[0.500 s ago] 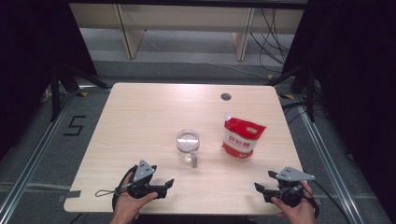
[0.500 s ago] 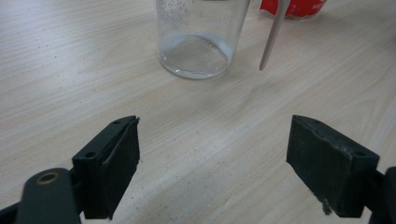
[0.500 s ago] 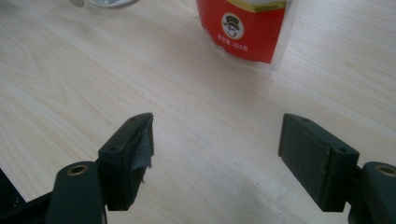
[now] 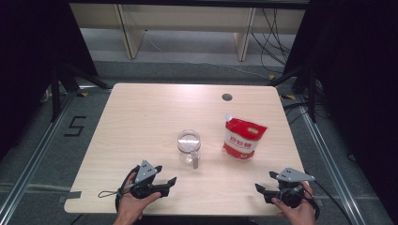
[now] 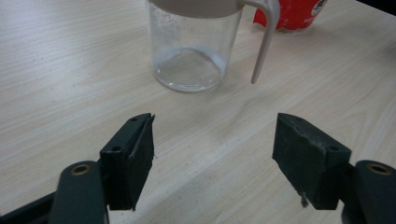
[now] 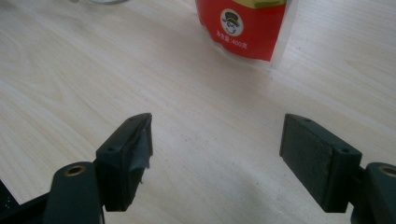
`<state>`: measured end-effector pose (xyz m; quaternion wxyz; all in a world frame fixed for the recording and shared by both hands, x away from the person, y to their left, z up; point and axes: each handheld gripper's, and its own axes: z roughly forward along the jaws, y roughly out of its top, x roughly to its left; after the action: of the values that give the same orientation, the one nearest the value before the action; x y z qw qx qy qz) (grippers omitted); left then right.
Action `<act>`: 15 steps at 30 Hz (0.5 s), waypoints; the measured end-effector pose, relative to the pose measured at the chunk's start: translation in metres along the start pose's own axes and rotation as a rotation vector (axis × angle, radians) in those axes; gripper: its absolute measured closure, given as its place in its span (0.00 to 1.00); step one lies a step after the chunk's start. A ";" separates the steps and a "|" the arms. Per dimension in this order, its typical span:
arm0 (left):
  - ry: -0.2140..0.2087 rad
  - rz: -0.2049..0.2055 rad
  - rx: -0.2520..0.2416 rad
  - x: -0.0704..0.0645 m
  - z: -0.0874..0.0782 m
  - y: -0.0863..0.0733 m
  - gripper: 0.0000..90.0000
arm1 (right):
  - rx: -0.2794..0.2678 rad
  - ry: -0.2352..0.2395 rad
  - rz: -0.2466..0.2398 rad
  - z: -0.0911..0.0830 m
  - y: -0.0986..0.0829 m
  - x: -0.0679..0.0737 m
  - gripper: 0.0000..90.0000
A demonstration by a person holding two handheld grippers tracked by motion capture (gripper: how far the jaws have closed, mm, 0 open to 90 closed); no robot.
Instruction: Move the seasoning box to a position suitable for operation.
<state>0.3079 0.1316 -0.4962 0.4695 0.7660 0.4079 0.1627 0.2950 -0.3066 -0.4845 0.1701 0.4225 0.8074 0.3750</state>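
A clear glass jug (image 4: 188, 145) with a pale rim and handle stands near the middle of the wooden table (image 4: 141, 112). To its right a red and white pouch (image 4: 244, 137) stands upright. My left gripper (image 4: 166, 174) rests at the front left, open, with the jug (image 5: 191, 51) a short way ahead of its jaws (image 5: 215, 149). At the front right lies my right gripper (image 4: 264, 181), open too. In the right gripper view the pouch (image 6: 245, 25) stands beyond the empty gap of that gripper (image 6: 217, 154).
A small dark round hole (image 4: 227, 97) sits near the table's far edge. Wooden shelf legs (image 4: 129, 35) stand on the floor behind the table. Dark stands and cables (image 4: 300, 70) flank both sides. Bare tabletop lies between the grippers.
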 end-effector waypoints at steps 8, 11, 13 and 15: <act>-0.042 0.056 -0.014 -0.017 0.012 0.008 0.52 | -0.001 0.006 -0.020 0.002 0.000 -0.002 0.29; -0.049 0.098 -0.017 -0.024 0.019 0.013 0.59 | 0.001 0.010 -0.027 0.002 0.000 -0.003 0.29; -0.066 0.111 -0.023 -0.028 0.025 0.016 0.63 | -0.005 0.001 -0.024 0.002 0.000 -0.002 0.29; -0.060 0.121 -0.023 -0.031 0.032 0.018 0.65 | -0.001 0.005 -0.026 0.002 0.000 -0.003 0.29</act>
<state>0.3175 0.0841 -0.4925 0.4796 0.7884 0.3447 0.1722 0.2977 -0.3080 -0.4861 0.1732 0.4109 0.8132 0.3740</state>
